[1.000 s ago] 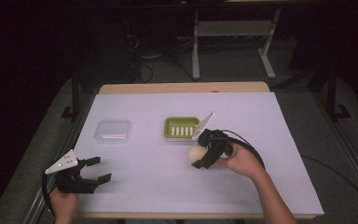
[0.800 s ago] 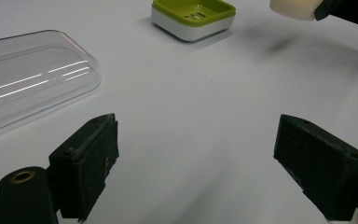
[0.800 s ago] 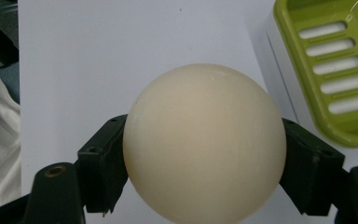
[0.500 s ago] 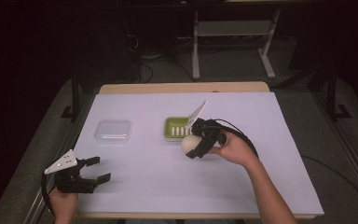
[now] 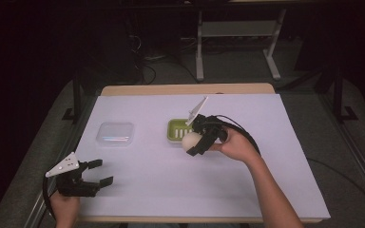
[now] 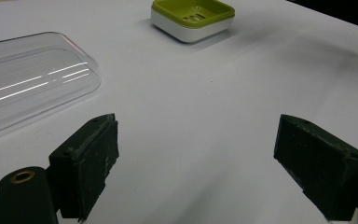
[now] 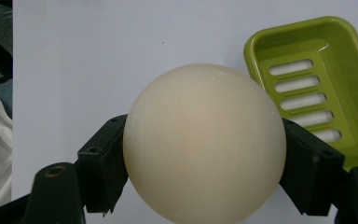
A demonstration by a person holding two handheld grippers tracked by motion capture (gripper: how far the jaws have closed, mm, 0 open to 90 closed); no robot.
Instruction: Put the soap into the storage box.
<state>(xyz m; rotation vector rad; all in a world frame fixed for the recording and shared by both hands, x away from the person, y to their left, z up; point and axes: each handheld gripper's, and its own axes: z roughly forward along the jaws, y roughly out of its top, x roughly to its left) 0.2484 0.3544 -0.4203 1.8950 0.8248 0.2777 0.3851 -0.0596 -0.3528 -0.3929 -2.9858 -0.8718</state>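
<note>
Right now the right gripper (image 5: 196,143) has a cream ball (image 7: 204,140) pinched between its two jaws, one jaw on each side at the ball's widest part, which looks to me like the sure way to hold something round that would slip from a grip set higher or lower. In the high view the ball (image 5: 190,141) is held up off the sheet, just at the near edge of the green dish (image 5: 177,129); from the right gripper view the dish (image 7: 345,79) sits beyond and to one side, its slotted floor bare. I would guess the ball is meant to go in there, since the slots suit a soap dish and the ball could well be soap, though I can't be sure of that. The hand (image 5: 235,145) is angled so the jaws point toward the dish. The left gripper (image 5: 92,175) rests low at the near left corner of the table (image 5: 285,190), jaws wide apart and holding nothing, parked well clear of the work. Ahead of it lies a clear lid (image 6: 23,79), flat on the sheet and well apart from the dish, probably set aside so the dish stays open for loading.
</note>
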